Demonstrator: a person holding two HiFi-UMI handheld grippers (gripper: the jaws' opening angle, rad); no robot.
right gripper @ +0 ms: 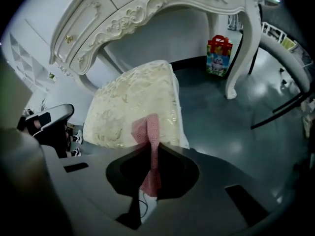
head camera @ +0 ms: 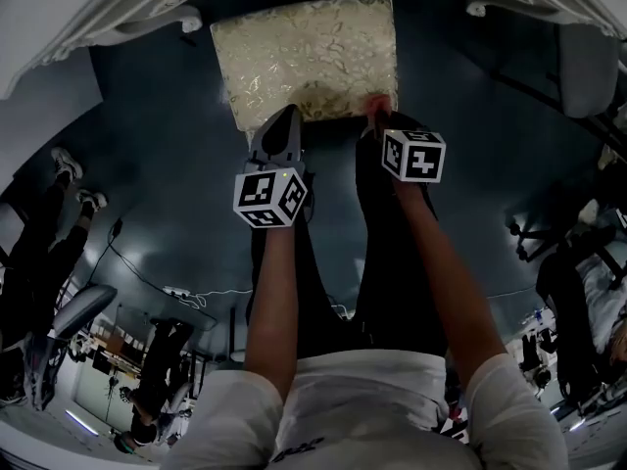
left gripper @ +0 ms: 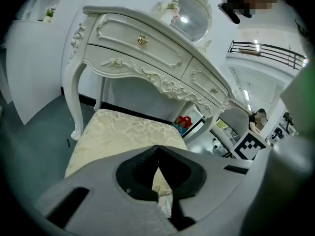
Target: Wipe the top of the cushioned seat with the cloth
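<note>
Head view: the cushioned seat is a rectangular pad with rounded corners, upholstered in cream fabric with a raised, faintly metallic floral pattern. It stands on a dark grey, glossy floor, just in front of a white dressing table.

Right gripper: jaws clamped on the cloth. The cloth is pink with an open, mesh-like knit. It is folded into a narrow strip that projects past the jaw tips. In the head view the cloth sits at the front right corner of the seat. Contact with the fabric appears likely but cannot be confirmed.

Left gripper: jaw tips drawn together. It carries no separate object, and only a sliver of cream seat fabric shows through the slit behind the tips. The gripper is positioned at the seat's front edge, left of the right gripper.

Dressing table: carved scrollwork along the apron, curved legs, drawers with small brass-coloured knobs. An oval mirror stands on top.

Room: white walls. A brightly coloured gift bag stands on the floor beneath the table, behind the seat.
</note>
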